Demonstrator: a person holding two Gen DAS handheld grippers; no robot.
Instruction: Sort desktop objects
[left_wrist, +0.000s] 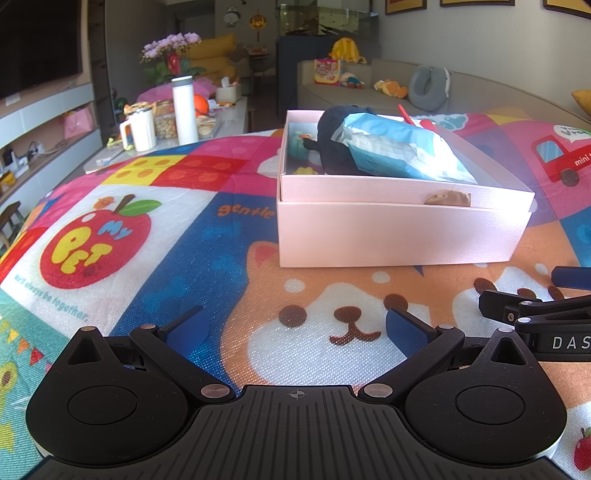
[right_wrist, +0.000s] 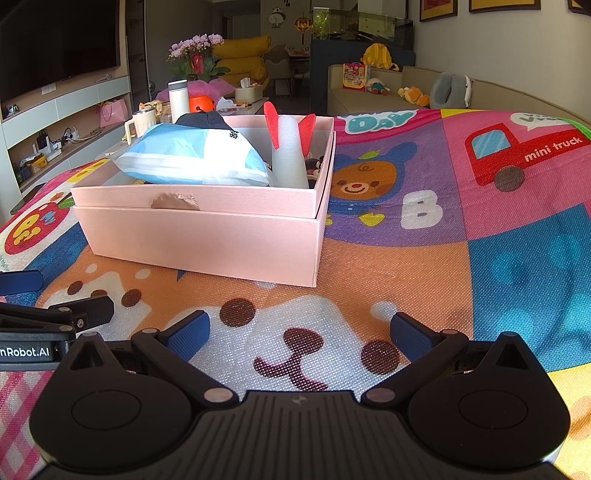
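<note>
My left gripper (left_wrist: 297, 326) sits wide apart, holding nothing, low over the play mat (left_wrist: 147, 240). The pink box (left_wrist: 399, 229), full of toys, sits mid-frame. My right gripper (right_wrist: 299, 332) is spread wide too, empty.

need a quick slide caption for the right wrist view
Open right gripper low over a cartoon play mat, facing a pink box packed with a blue-and-white bag and a foam rocket.

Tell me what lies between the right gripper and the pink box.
Nothing but bare printed mat lies between the open right gripper and the pink box, shown in the right wrist view.
</note>
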